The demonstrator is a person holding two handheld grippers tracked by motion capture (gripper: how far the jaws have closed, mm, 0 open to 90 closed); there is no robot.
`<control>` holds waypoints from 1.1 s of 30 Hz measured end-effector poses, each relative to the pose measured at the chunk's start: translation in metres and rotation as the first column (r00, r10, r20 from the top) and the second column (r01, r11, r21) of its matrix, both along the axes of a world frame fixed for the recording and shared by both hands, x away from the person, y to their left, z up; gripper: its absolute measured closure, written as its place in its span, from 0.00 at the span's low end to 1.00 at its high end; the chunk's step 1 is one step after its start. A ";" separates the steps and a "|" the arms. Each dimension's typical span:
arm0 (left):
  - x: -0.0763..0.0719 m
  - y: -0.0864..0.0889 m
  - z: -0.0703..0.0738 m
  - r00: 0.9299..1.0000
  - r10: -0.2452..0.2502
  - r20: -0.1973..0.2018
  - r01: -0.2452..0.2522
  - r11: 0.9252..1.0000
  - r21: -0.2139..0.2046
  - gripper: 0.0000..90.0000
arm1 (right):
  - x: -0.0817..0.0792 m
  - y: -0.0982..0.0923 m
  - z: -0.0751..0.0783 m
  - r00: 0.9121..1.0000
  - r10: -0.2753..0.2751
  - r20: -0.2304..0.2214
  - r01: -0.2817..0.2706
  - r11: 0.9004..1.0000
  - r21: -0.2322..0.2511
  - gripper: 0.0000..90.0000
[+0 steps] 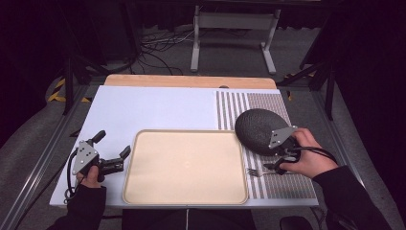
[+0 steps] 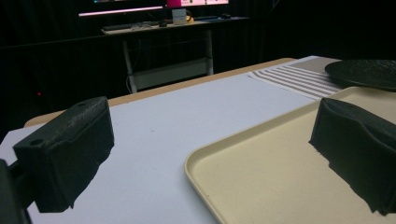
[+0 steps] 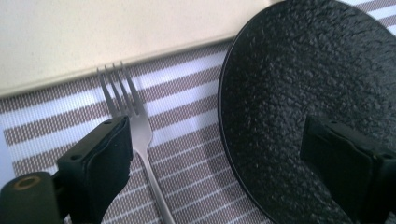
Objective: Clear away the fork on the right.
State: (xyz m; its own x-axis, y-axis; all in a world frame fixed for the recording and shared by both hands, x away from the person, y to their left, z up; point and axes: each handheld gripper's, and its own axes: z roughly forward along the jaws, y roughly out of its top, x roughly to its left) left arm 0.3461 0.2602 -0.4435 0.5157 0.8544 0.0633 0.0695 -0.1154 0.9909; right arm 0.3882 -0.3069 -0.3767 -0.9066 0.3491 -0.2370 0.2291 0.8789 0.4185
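Right gripper [image 3: 219,158] low over the striped placemat [image 1: 287,184], jaws wide and empty, straddling the fork [image 3: 135,135] handle and the near rim of the black plate [image 3: 317,93], probably lining up to pick up the fork. Fork flat on the mat, tines touching or just short of the cream tray [image 1: 186,165], plate just beside it. Left gripper [image 1: 114,152] parked at the tray's left edge over the white tabletop [image 1: 153,108], jaws wide and empty, likely waiting clear of the working side.

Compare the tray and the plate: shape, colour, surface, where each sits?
The tray is rectangular with rounded corners; the plate is round. The tray is cream with a smooth face; the plate is black and rough-textured. The tray lies on the white table top; the plate rests on the striped placemat to its right, beside the fork. The tray looks larger. Both lie flat and hold nothing.
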 end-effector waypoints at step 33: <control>0.000 0.000 0.000 1.000 -0.002 -0.004 0.002 1.000 0.004 0.00 | 0.003 0.007 -0.012 0.987 0.070 -0.147 -0.102 0.970 -0.221 0.12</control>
State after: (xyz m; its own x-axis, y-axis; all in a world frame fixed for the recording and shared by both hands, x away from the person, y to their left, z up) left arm 0.3463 0.2605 -0.4436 0.5177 0.8531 0.0646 0.0729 -0.1192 0.9902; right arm 0.3909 -0.2999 -0.3891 -0.9602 0.2196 -0.1728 0.1894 0.9661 0.1756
